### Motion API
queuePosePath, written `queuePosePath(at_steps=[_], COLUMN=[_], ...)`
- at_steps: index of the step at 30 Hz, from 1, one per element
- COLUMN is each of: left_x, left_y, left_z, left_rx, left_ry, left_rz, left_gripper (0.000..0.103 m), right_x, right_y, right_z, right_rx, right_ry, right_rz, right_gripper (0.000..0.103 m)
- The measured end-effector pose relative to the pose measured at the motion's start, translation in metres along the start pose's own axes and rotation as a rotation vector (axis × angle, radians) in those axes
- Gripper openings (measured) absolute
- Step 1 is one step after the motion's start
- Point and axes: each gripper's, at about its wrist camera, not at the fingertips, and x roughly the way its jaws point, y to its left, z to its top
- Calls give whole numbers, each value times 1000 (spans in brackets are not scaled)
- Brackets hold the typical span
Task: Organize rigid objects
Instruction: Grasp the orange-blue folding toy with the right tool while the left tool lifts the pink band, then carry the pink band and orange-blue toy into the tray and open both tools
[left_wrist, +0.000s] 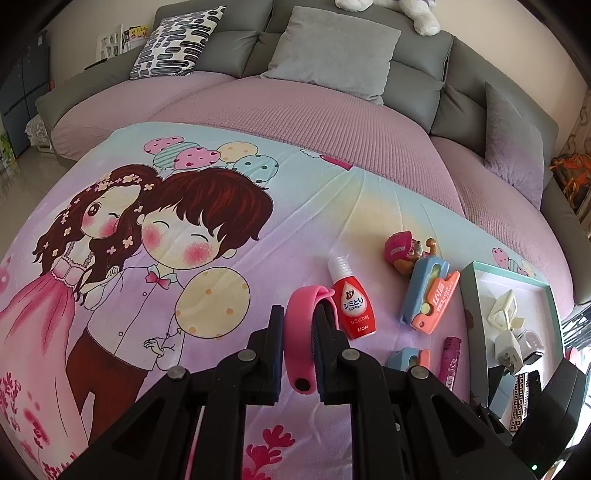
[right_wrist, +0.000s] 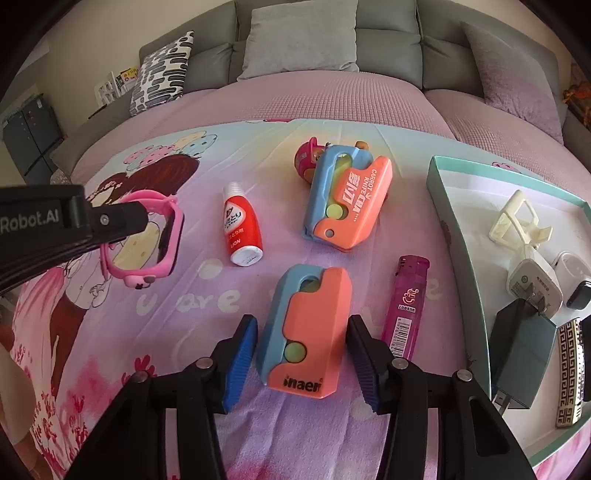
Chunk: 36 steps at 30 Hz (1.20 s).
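My left gripper (left_wrist: 298, 314) is shut on a pink watch band (left_wrist: 300, 332) and holds it above the cartoon bedsheet; it also shows in the right wrist view (right_wrist: 146, 236), held at the left. My right gripper (right_wrist: 302, 332) is open, its jaws on either side of a small orange-and-blue carrot knife toy (right_wrist: 306, 328) lying on the sheet. A larger carrot knife toy (right_wrist: 347, 199), a red LION bottle (right_wrist: 242, 230), a purple lighter (right_wrist: 404, 306) and a pink-hatted figurine (right_wrist: 308, 157) lie nearby.
A teal-rimmed white tray (right_wrist: 458, 236) at the right holds a cream plastic stand (right_wrist: 517, 221), white and dark chargers (right_wrist: 524, 332) and a patterned box. A grey sofa with cushions (right_wrist: 299, 37) runs behind the bed.
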Motion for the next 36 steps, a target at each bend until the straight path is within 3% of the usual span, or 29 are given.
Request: queuePosePath(at_steps=[8, 19, 28, 36], left_x=[2, -22, -30, -33], left_y=[2, -2, -27, -72], left_z=[0, 6, 6, -1], left_rx=[-8, -3, 62, 159], left_ry=[8, -60, -73, -65], left_rz=[6, -30, -50, -131], left_gripper=[15, 15, 15, 15], right_x=[-5, -56, -74, -90], right_y=[-4, -31, -86, -150], right_z=[3, 14, 15, 3], right_rx=[34, 123, 233, 353], right_ry=[-19, -169, -213, -225], right_rz=[15, 15, -68, -173], right_gripper=[47, 47, 47, 47])
